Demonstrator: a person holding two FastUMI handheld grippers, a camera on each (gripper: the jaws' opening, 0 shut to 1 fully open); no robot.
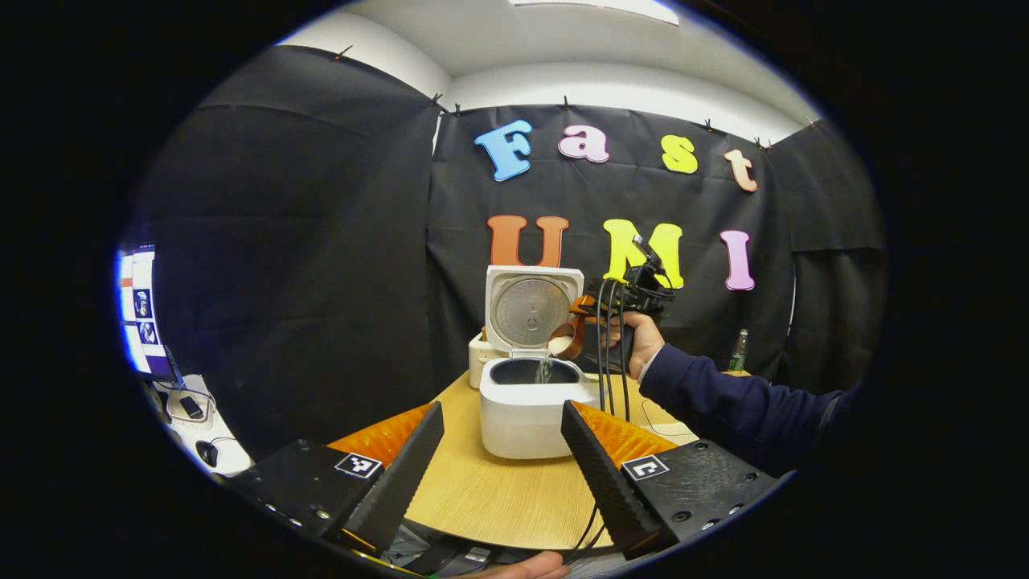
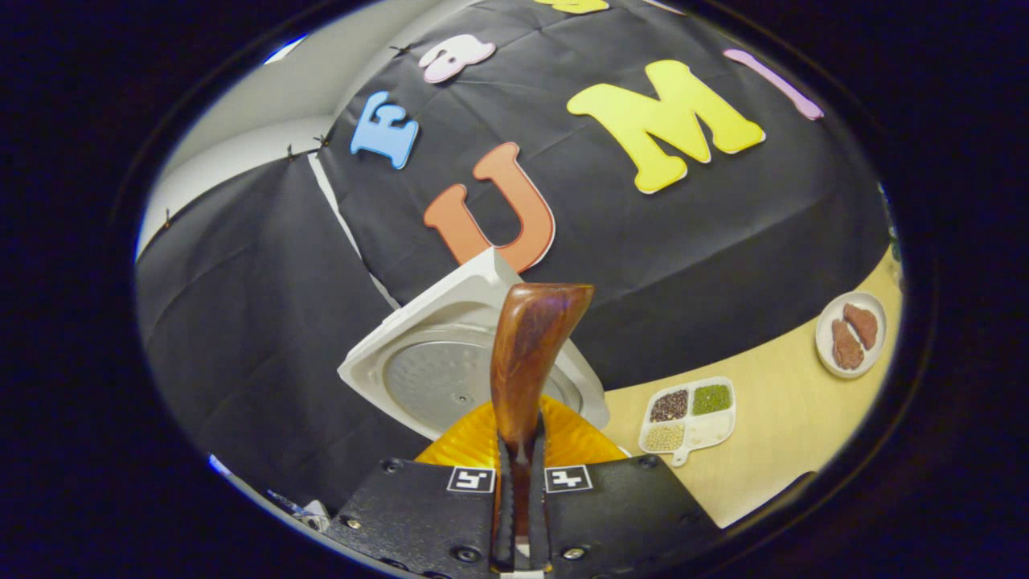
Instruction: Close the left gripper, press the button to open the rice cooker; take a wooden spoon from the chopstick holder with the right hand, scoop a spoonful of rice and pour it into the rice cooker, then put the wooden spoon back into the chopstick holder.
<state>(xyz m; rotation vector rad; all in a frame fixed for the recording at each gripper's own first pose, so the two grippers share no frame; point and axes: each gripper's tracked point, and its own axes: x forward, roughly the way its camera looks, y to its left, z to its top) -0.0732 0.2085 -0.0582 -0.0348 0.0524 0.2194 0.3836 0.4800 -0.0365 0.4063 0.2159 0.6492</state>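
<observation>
Pouring rice now, by the look of it. Right gripper (image 1: 580,326) held up over the rice cooker (image 1: 526,402), with a thin stream of rice (image 1: 545,370) falling into the open pot. Lid (image 1: 532,310) standing straight up at the back. Cooker sitting on the round wooden bench (image 1: 482,490).

Jaws of the right gripper squeezed tight on the wooden spoon (image 2: 526,362), both sides pressing the handle low down. Spoon tilted, its rounded end up above the lid.

Left gripper (image 1: 502,458) hanging back near the bench edge, jaws wide apart, holding nothing.

Spoon: hard, smooth and light, most likely. Shiny wood, so maybe slippery. Best held on the thin handle, not the bowl end, and held firm so no twisting while tipping. Rice loose and tiny, easy to spill, so slow tipping right over the pot.

Farther along the bench, a divided dish (image 2: 688,414) of grains and beans, and a small plate (image 2: 852,334) with brown pieces on it.
</observation>
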